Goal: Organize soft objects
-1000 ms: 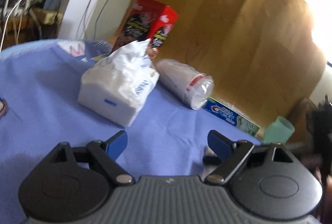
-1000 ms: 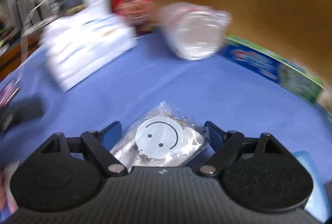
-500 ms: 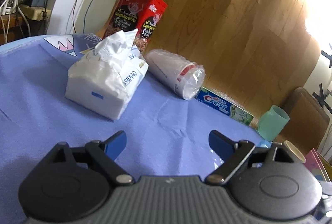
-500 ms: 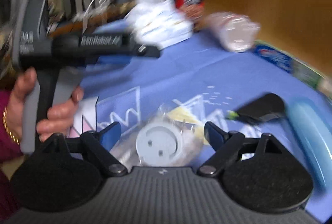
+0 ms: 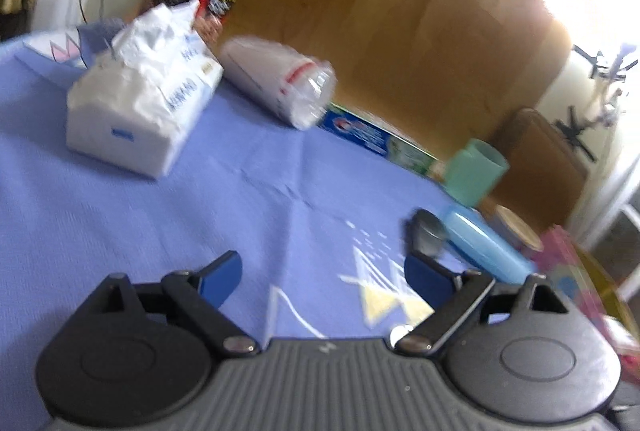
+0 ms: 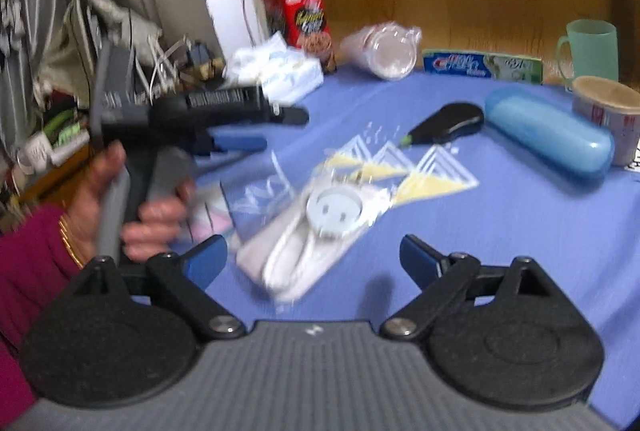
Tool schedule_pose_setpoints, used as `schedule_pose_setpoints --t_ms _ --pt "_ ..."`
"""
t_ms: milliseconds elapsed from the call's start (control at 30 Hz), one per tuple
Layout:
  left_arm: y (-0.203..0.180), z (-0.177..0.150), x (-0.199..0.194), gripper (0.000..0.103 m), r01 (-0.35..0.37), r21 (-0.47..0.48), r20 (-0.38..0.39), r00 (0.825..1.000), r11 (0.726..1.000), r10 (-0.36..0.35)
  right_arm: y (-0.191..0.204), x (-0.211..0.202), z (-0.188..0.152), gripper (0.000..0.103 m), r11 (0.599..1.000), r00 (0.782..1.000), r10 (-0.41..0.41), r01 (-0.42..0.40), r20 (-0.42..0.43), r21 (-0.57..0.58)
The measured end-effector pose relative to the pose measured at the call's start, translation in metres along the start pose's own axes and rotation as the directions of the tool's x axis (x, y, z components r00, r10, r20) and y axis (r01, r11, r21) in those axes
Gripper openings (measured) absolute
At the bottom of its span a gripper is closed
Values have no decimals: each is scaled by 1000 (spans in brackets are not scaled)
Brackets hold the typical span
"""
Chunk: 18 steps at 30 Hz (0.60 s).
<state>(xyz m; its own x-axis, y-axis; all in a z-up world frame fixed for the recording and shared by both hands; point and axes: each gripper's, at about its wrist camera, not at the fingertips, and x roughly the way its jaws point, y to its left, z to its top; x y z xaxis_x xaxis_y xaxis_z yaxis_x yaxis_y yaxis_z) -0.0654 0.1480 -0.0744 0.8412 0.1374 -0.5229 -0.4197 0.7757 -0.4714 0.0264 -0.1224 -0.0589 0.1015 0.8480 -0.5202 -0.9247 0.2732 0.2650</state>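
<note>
A clear bag with white socks and a smiley-face tag (image 6: 320, 227) lies on the blue cloth (image 6: 500, 231). My right gripper (image 6: 312, 255) hovers just behind it. Its jaws are opening, the near end of the bag lies between the fingers, and the pads do not touch it. A white tissue pack (image 5: 136, 111) sits at the back left, also visible in the right wrist view as the tissue pack (image 6: 280, 75). My left gripper (image 5: 322, 271) is above bare cloth with its jaws opening and nothing between them. A hand holds that left gripper (image 6: 280, 129) at the left.
Along the far edge stand a red snack box (image 6: 300, 15), a sleeve of plastic cups (image 6: 384, 51) on its side, a toothpaste box (image 6: 480, 65) and a green mug (image 6: 592, 47). A blue case (image 6: 548, 131), a black device (image 6: 452, 121) and a lidded cup (image 6: 604, 111) lie right.
My right gripper drew back from the bag, which now lies farther ahead, and its fingers spread wider. The left wrist view swung right, bringing the mug and blue case into sight.
</note>
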Motion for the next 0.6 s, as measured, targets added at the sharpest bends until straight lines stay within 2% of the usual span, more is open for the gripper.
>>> schedule_pose_setpoints --t_ms 167,333,400,467,567,600 --pt "-5 -5 -21 81 101 -14 -103 989 995 -102 13 4 -6 95 997 1000 -1 -2 -28 -81" --pt "-32 -25 -25 75 131 106 -173 979 986 -112 14 15 -8 95 992 998 -23 17 -51 -124" --pt "-38 -34 -11 68 121 117 -221 971 986 -93 21 21 -8 95 985 996 -70 60 -58 -160" --pt "-45 -40 -8 67 107 142 -182 980 984 -80 24 29 -8 96 975 992 -108 93 -63 -201" --pt "-55 -46 0 67 167 117 -209 968 979 -140 26 36 -10 94 967 992 -115 102 -44 -233" --pt "-64 -49 0 66 130 149 -197 975 980 -99 28 36 -10 94 967 992 -118 107 -35 -233"
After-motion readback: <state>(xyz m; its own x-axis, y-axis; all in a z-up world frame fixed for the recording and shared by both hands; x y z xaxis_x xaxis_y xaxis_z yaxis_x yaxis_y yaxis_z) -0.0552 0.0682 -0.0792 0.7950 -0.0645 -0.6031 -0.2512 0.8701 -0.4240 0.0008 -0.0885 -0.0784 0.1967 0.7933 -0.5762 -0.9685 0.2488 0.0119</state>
